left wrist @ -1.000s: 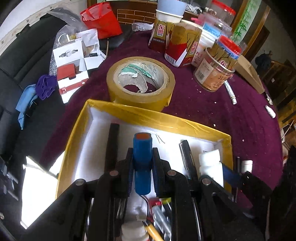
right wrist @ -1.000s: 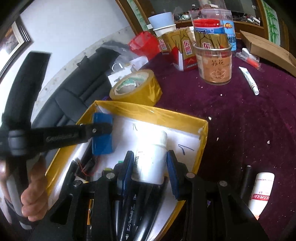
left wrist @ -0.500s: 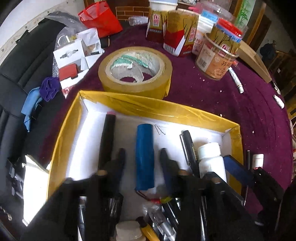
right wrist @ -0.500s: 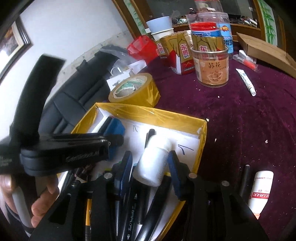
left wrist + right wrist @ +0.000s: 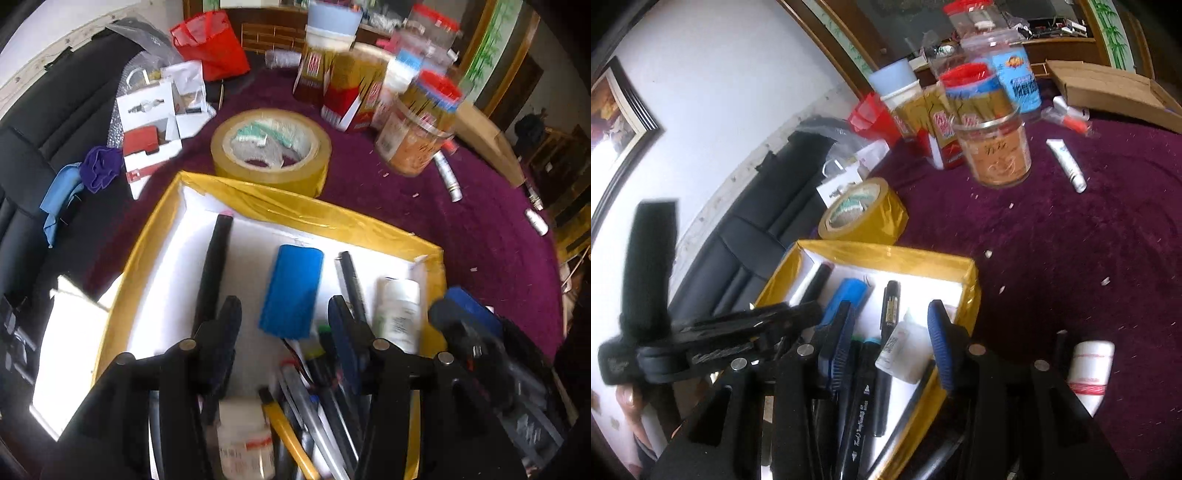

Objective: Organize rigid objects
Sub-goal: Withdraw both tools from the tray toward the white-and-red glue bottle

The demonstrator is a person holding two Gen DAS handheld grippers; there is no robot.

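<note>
A yellow-rimmed box (image 5: 314, 218) with a white floor lies on the purple cloth. A blue cylinder (image 5: 291, 291) rests flat on that floor. My left gripper (image 5: 284, 321) hovers just behind it with its jaws opening, and neither pad touches the cylinder. A white bottle (image 5: 905, 350) lies on its side by the box's (image 5: 886, 254) right wall. My right gripper (image 5: 890, 332) stands open around it, pads clear of it. The bottle (image 5: 399, 314) also shows in the left wrist view, to the right of a black pen (image 5: 351, 280).
Several markers and pens (image 5: 864, 398) fill the box's near end, and a long black marker (image 5: 214, 269) lies along its left side. Beyond the box stand a yellow tape roll (image 5: 271, 147), a red-lidded jar (image 5: 417, 129) and cartons. Another white bottle (image 5: 1089, 369) lies on the cloth to the right.
My left gripper let go of the blue cylinder, which now lies in the box. My right gripper released the white bottle, which tipped onto its side. Both grippers drew back.
</note>
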